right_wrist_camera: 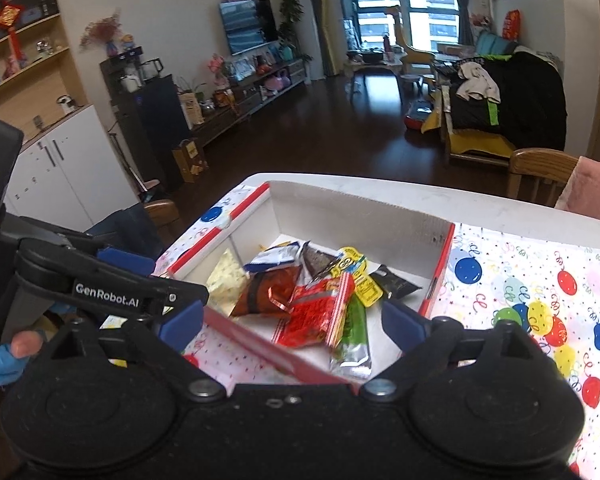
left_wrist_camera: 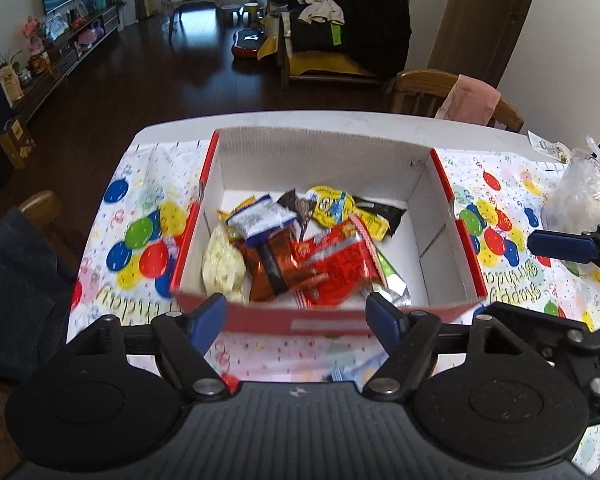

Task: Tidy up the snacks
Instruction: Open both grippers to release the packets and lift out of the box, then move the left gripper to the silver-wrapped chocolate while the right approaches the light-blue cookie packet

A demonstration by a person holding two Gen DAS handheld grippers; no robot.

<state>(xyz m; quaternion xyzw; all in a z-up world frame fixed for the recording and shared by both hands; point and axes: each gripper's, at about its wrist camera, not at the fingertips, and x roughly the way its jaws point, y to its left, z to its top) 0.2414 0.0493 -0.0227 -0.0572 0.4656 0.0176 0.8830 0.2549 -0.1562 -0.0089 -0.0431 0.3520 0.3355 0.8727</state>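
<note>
A red-and-white cardboard box (left_wrist_camera: 320, 160) stands on the balloon-print tablecloth (left_wrist_camera: 140, 208). In it lie several snack packets: a red one (left_wrist_camera: 336, 268), a brown-orange one (left_wrist_camera: 268, 268), a white-and-blue one (left_wrist_camera: 260, 220), a yellow one (left_wrist_camera: 332, 206) and a green-silver one (left_wrist_camera: 394, 280). My left gripper (left_wrist_camera: 296, 314) hangs open over the box's near wall, holding nothing. In the right wrist view my right gripper (right_wrist_camera: 294, 320) stands wide open above the box (right_wrist_camera: 340, 208) near its front corner, also holding nothing. The red packet (right_wrist_camera: 316, 316) lies below it.
A clear plastic bag (left_wrist_camera: 584, 196) sits on the table at the right. A light-blue packet (left_wrist_camera: 352, 368) lies on the cloth in front of the box. A wooden chair (left_wrist_camera: 428, 88) with a pink cloth stands behind the table. A blue-gloved hand (right_wrist_camera: 4, 360) holds the left gripper.
</note>
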